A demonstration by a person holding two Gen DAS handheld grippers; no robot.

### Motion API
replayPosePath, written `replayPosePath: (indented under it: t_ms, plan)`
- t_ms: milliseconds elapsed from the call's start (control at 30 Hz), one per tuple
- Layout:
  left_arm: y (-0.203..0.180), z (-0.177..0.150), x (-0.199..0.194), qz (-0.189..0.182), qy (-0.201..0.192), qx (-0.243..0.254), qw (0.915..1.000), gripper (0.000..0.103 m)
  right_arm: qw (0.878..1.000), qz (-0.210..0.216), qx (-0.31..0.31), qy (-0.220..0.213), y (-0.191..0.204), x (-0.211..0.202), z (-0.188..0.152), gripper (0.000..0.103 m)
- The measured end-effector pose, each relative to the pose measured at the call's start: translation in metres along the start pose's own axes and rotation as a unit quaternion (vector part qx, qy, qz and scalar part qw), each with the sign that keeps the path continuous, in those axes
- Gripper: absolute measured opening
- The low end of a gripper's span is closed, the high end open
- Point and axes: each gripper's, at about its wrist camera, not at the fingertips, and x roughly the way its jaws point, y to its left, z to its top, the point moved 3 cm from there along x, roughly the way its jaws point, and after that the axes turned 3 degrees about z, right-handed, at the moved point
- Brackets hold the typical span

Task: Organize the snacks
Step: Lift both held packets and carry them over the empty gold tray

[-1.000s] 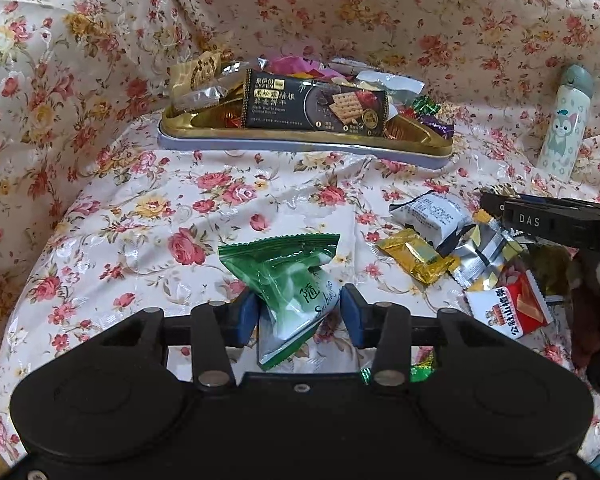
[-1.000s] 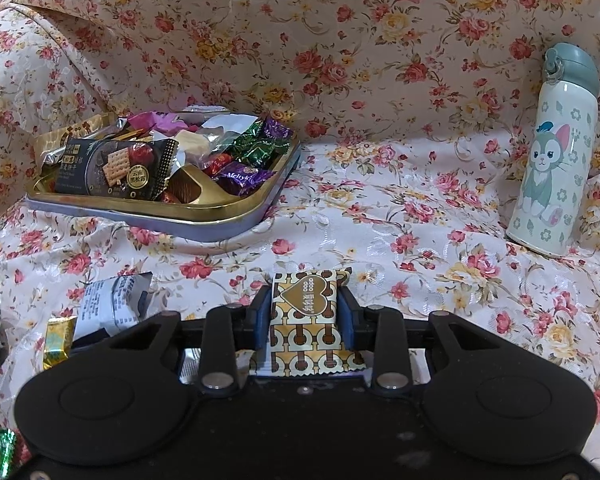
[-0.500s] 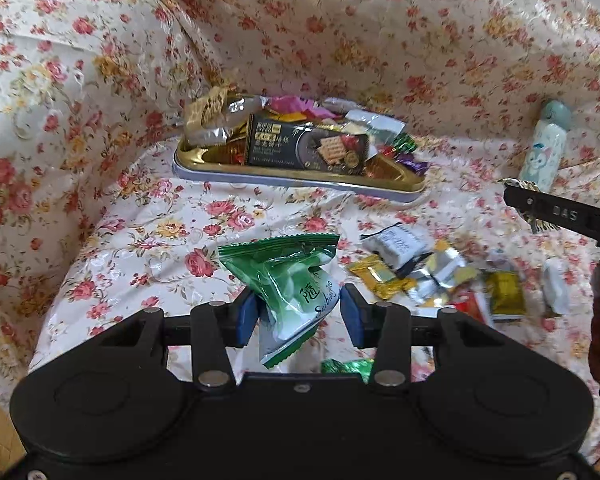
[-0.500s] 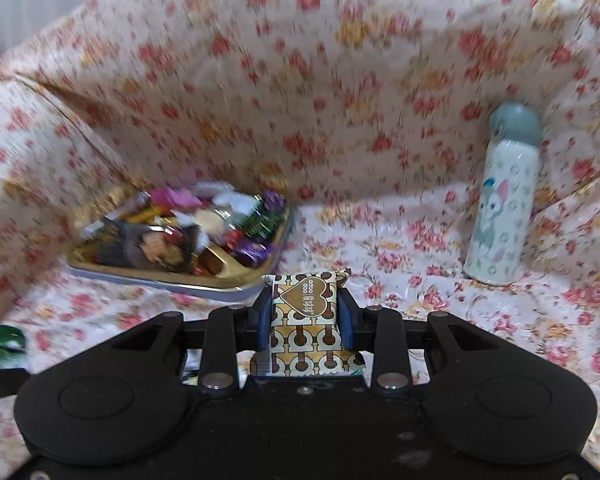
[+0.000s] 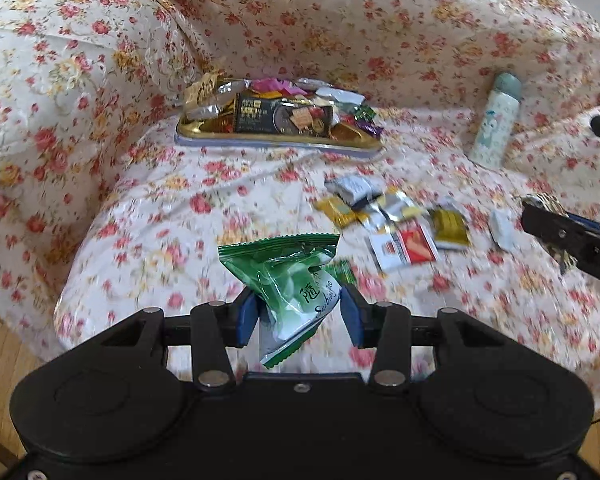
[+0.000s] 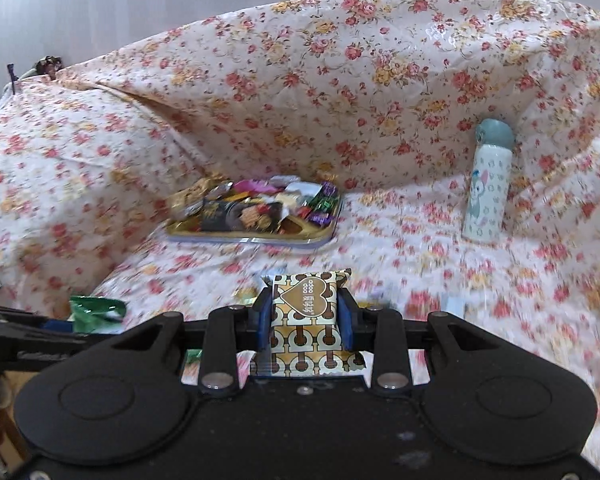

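My left gripper (image 5: 298, 316) is shut on a green and white snack packet (image 5: 290, 284), held above the sofa seat. My right gripper (image 6: 304, 316) is shut on a gold and brown packet with a heart (image 6: 304, 320). A gold tray (image 5: 276, 142) piled with wrapped snacks lies on the seat by the backrest; it also shows in the right wrist view as the tray (image 6: 252, 234). Several loose snack packets (image 5: 396, 220) lie on the seat right of centre. The right gripper (image 5: 572, 236) enters the left wrist view at the right edge, and the left gripper (image 6: 40, 330) with its green packet shows at the right wrist view's left edge.
The sofa wears a floral cover (image 6: 340, 80). A pale bottle with a cartoon print and green cap (image 6: 486, 188) stands at the back right of the seat, also seen as the bottle (image 5: 496, 120). Wooden floor (image 5: 0, 360) lies left of the sofa's front edge.
Both grippers have risen and pulled back from the seat with their packets, so the tray, bottle and loose snacks look smaller and farther. More of the sofa and the floor shows.
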Motion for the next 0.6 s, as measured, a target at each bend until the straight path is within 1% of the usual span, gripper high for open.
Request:
replayPosePath:
  t_ms: [100, 233, 333, 467, 600]
  plan:
    - [-0.004, -0.014, -0.011, 0.004, 0.004, 0.002, 1.0000, 0.051, 1.000, 0.005, 0.017, 0.010, 0.008, -0.022, -0.014, 0.034]
    - [-0.009, -0.035, -0.022, 0.001, 0.020, 0.006, 0.9998, 0.051, 0.999, 0.007, 0.038, 0.019, 0.016, -0.045, -0.035, 0.034]
    - [-0.013, -0.050, -0.028, 0.003, 0.030, 0.010, 0.9995, 0.051, 0.998, 0.006, 0.048, 0.028, 0.020, -0.056, -0.047, 0.034]
    - [-0.016, -0.068, -0.036, 0.007, 0.045, 0.009, 0.9989, 0.051, 0.998, 0.007, 0.049, 0.043, 0.027, -0.072, -0.068, 0.034]
    - [-0.017, -0.083, -0.044, 0.016, 0.047, 0.011, 0.9987, 0.051, 0.998, 0.008, 0.043, 0.054, 0.034, -0.087, -0.087, 0.034]
